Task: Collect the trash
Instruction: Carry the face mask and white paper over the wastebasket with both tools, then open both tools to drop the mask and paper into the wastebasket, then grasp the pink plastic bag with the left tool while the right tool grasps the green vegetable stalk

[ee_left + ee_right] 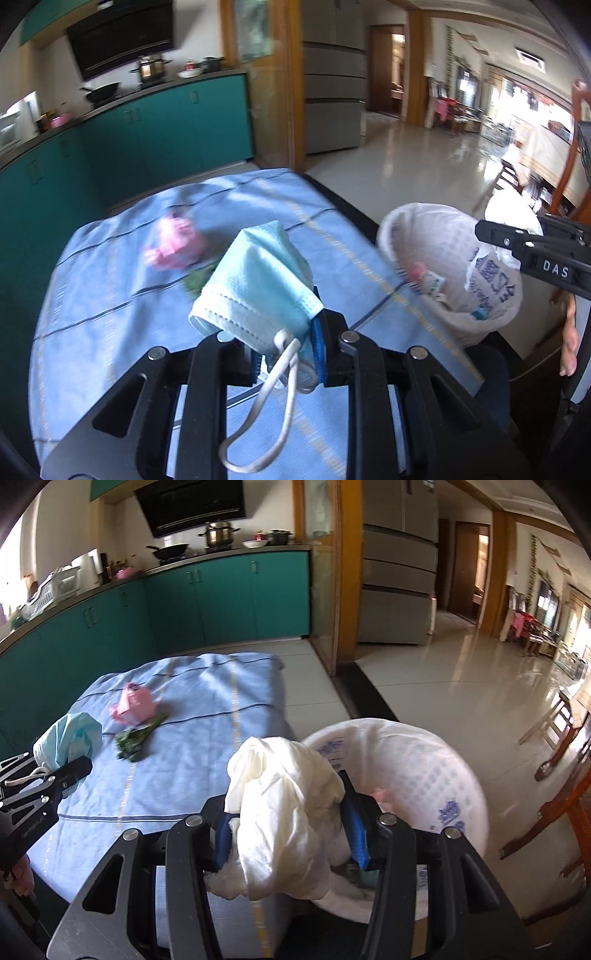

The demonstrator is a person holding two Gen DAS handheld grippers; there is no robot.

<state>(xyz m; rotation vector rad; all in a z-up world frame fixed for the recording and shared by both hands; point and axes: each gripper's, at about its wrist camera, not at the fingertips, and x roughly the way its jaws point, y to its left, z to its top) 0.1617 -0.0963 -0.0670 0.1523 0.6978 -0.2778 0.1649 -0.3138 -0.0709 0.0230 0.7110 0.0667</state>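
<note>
My left gripper [286,350] is shut on a light blue face mask [258,280], whose white ear loops hang down over the fingers. It is lifted above the blue striped tablecloth [92,295]. My right gripper [290,830] is shut on a crumpled white plastic bag [284,797], held at the near left rim of the trash bin [424,775] with its white liner. A pink wrapper [133,703] and a green leafy stalk [136,738] lie on the cloth. The right wrist view shows the mask [74,734] in the left gripper [70,771] at far left.
The bin [443,236] stands off the cloth's right edge and holds several scraps. A wooden chair [565,812] is to its right on the glossy tiled floor [461,686]. Teal kitchen cabinets [221,598] and a grey fridge [399,590] stand behind.
</note>
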